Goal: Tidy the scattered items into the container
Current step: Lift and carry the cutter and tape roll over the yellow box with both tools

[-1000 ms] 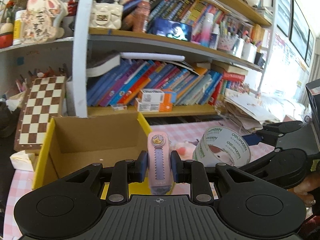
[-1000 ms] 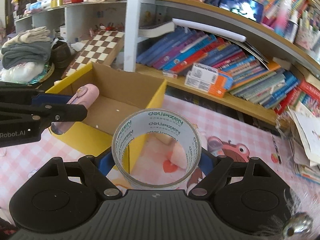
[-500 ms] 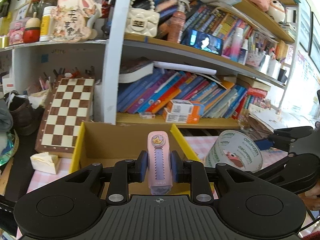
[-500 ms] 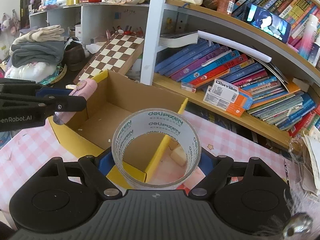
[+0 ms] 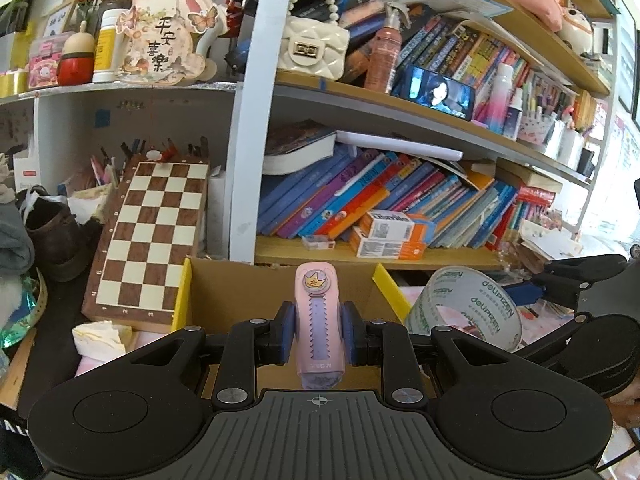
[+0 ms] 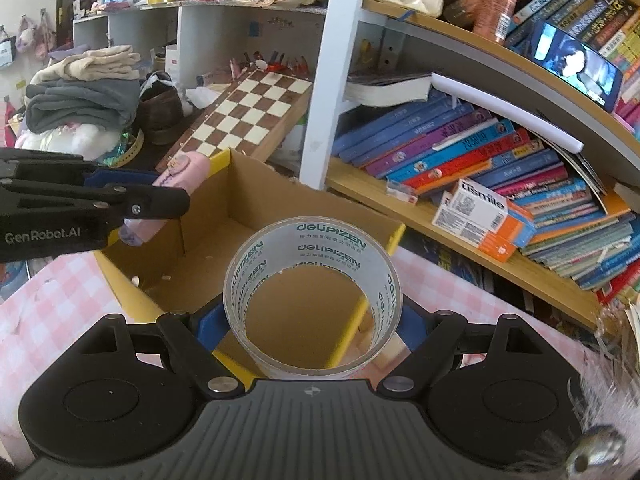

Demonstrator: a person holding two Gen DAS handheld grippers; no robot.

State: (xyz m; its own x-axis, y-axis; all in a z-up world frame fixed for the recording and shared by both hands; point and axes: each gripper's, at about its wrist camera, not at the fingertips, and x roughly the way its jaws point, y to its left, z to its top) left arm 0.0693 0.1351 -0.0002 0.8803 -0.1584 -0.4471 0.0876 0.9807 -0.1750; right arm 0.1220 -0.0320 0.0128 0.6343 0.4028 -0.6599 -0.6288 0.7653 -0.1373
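Observation:
My left gripper (image 5: 319,332) is shut on a pink utility knife (image 5: 319,320) with a crown sticker and holds it above the open cardboard box (image 5: 240,292). The knife also shows in the right wrist view (image 6: 176,184), over the box's left part. My right gripper (image 6: 312,320) is shut on a clear tape roll (image 6: 312,300) printed "delipizen", held over the box's near right corner. The box (image 6: 280,208) has yellow outer walls and a brown inside. The tape roll also shows at the right of the left wrist view (image 5: 464,312).
The box stands on a pink checked tablecloth (image 6: 48,312) in front of a crowded bookshelf (image 6: 460,152). A chessboard (image 5: 152,240) leans left of the box. Folded clothes (image 6: 80,96) and a shoe (image 6: 160,108) lie at the left. A white sponge-like block (image 5: 100,336) lies by the box.
Both grippers have moved forward and up toward the box with their items. The knife and the tape roll now hang over the box's inside.

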